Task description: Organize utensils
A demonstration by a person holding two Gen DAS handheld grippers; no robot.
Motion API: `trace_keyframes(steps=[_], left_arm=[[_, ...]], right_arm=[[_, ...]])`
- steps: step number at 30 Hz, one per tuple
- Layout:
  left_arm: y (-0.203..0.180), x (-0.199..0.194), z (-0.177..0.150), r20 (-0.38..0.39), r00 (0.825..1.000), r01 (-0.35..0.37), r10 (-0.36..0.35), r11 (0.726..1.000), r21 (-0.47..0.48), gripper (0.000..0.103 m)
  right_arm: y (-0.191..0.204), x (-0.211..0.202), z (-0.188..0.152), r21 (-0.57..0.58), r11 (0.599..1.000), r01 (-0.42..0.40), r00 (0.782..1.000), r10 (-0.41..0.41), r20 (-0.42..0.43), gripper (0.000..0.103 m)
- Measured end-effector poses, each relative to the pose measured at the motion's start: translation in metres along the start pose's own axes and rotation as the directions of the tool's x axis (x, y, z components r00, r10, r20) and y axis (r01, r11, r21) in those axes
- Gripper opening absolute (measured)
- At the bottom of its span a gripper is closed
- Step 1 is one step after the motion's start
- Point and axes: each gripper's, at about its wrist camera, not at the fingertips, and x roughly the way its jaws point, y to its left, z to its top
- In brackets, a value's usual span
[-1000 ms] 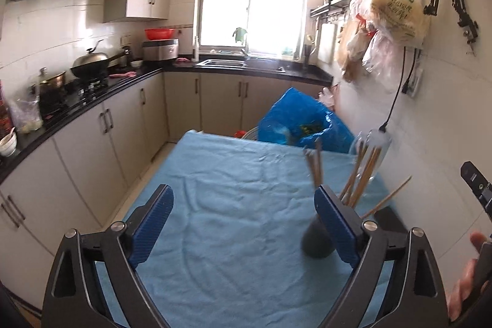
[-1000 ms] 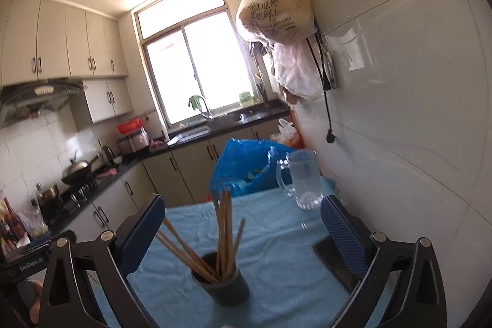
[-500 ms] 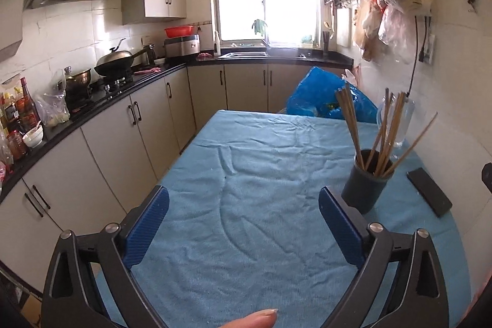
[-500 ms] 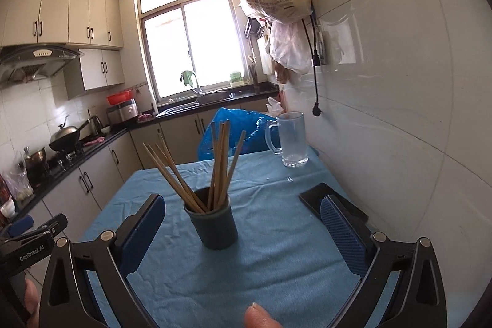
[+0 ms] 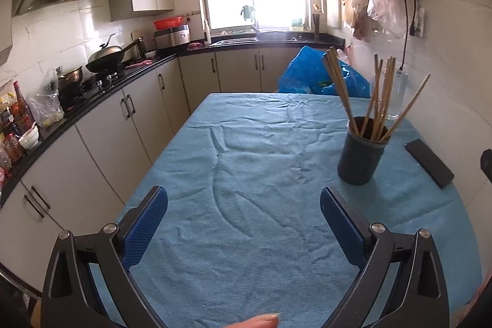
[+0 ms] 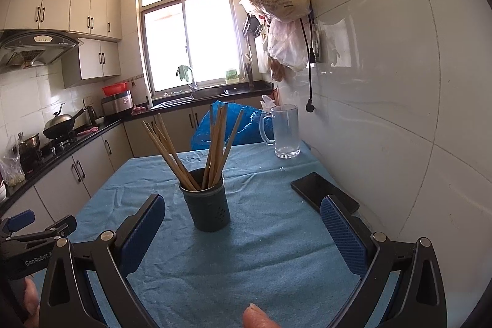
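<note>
A dark round utensil holder (image 5: 359, 152) stands on the blue tablecloth (image 5: 252, 174), with several wooden chopsticks (image 5: 378, 100) standing in it, fanned out. It shows in the right wrist view too (image 6: 207, 202), chopsticks (image 6: 212, 149) upright. My left gripper (image 5: 243, 223) is open and empty, held over the cloth to the near left of the holder. My right gripper (image 6: 243, 229) is open and empty, just short of the holder, which stands between and beyond its fingers.
A black phone (image 6: 323, 191) lies on the cloth to the right of the holder, near the tiled wall. A clear glass mug (image 6: 284, 131) stands at the far right. A blue plastic bag (image 6: 227, 128) sits beyond the table's far edge. Kitchen counters run along the left.
Both grippers have pulled back and tilted down, so the holder and cloth show lower and fuller in view. Both stay open and empty.
</note>
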Motion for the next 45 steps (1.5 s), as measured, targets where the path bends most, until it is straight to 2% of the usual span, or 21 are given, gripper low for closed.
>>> trace_keyframes(steps=[17,45], left_arm=[[0.003,0.02,-0.009,-0.047,0.998,-0.037,0.037,0.999,0.002,0.099],[-0.007,0.027,-0.019,-0.067,0.996,-0.049,0.053,0.998,0.05,0.099]], right_arm=[[0.009,0.019,-0.013,-0.031,1.0,-0.005,0.998,0.003,-0.061,0.103],[0.009,0.024,-0.018,-0.044,0.999,-0.009,0.996,0.005,-0.086,0.103]])
